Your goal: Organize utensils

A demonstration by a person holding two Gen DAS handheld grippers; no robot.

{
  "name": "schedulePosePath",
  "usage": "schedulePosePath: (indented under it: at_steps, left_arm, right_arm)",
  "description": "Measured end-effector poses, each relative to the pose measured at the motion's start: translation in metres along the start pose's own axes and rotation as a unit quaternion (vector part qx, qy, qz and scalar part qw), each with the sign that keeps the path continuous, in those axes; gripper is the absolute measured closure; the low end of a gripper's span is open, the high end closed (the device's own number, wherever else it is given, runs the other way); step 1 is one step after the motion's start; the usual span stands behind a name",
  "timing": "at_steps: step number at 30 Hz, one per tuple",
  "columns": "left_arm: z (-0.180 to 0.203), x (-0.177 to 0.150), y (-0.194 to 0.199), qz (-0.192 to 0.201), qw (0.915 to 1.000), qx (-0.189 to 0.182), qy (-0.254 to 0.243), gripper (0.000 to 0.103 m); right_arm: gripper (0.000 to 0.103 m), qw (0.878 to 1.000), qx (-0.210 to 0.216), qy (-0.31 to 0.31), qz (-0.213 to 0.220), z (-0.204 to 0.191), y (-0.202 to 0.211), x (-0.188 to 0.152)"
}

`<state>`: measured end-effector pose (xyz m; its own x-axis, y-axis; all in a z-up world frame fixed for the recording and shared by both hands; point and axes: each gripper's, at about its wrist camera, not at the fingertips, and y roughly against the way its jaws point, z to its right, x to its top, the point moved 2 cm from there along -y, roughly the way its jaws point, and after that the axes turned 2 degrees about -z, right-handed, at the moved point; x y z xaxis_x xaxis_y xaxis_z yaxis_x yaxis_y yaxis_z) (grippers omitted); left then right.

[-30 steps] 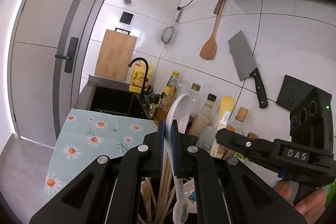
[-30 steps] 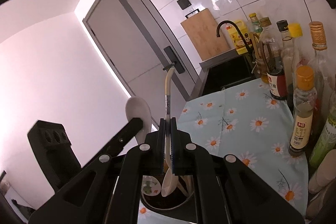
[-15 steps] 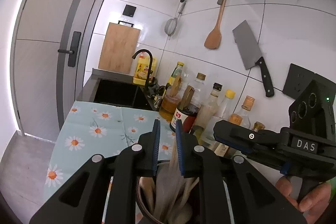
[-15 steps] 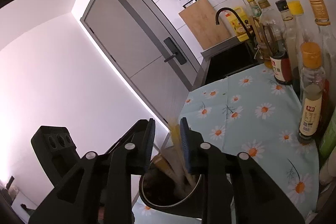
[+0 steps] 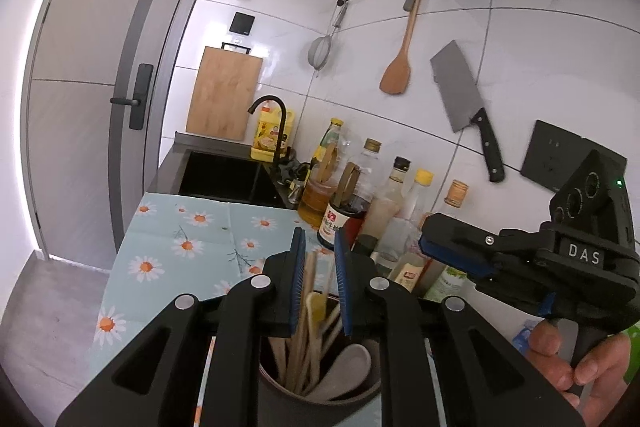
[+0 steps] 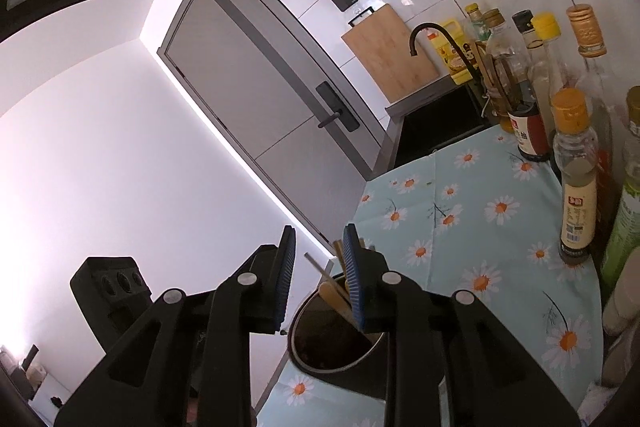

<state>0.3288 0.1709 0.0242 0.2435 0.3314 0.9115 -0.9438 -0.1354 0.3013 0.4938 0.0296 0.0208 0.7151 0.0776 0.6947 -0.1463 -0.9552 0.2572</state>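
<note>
A dark round utensil holder [image 5: 320,391] stands on the daisy-print cloth [image 5: 176,247], holding several wooden chopsticks [image 5: 308,311] and white spoons [image 5: 344,367]. My left gripper [image 5: 320,279] is open just above the holder, with the chopstick tops between its jaws but not gripped. My right gripper [image 6: 318,277] is open and empty above the holder [image 6: 336,347], where chopstick tips [image 6: 334,293] show. The right gripper also shows in the left wrist view [image 5: 456,247], to the right of the holder.
A row of sauce and oil bottles [image 5: 360,203] lines the tiled wall; they also show in the right wrist view [image 6: 576,171]. A black sink [image 5: 224,175] with a faucet lies beyond the cloth. A cleaver [image 5: 464,99], a wooden spatula [image 5: 400,67] and a cutting board [image 5: 224,95] hang on the wall.
Both grippers held white spoons upright a second ago. Both opened and the spoons dropped into the holder. The jaws have since opened wider.
</note>
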Motion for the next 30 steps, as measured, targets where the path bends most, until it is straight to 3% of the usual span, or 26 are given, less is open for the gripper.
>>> schedulePosePath:
  at_steps: [9, 12, 18, 23, 30]
  left_arm:
    - [0.012, -0.004, 0.052, -0.002, 0.9998, -0.017, -0.006, 0.084]
    - [0.014, -0.008, 0.071, -0.011, 0.9996, -0.023, -0.006, 0.077]
    - [0.02, -0.02, 0.121, -0.023, 0.9985, -0.049, -0.004, 0.071]
    - [0.025, -0.035, 0.157, -0.038, 0.9976, -0.056, -0.017, 0.056]
    - [0.027, -0.057, 0.198, -0.061, 0.9964, -0.05, -0.031, 0.055]
  right_arm:
    - [0.071, 0.999, -0.028, 0.045, 0.011, -0.035, 0.036, -0.013]
    - [0.067, 0.997, -0.042, 0.056, 0.016, -0.047, 0.052, -0.021]
    - [0.048, 0.992, -0.087, 0.089, 0.016, -0.075, 0.089, -0.052]
    - [0.035, 0.988, -0.119, 0.095, 0.008, -0.095, 0.116, -0.088]
    - [0.013, 0.981, -0.167, 0.103, 0.001, -0.117, 0.149, -0.136]
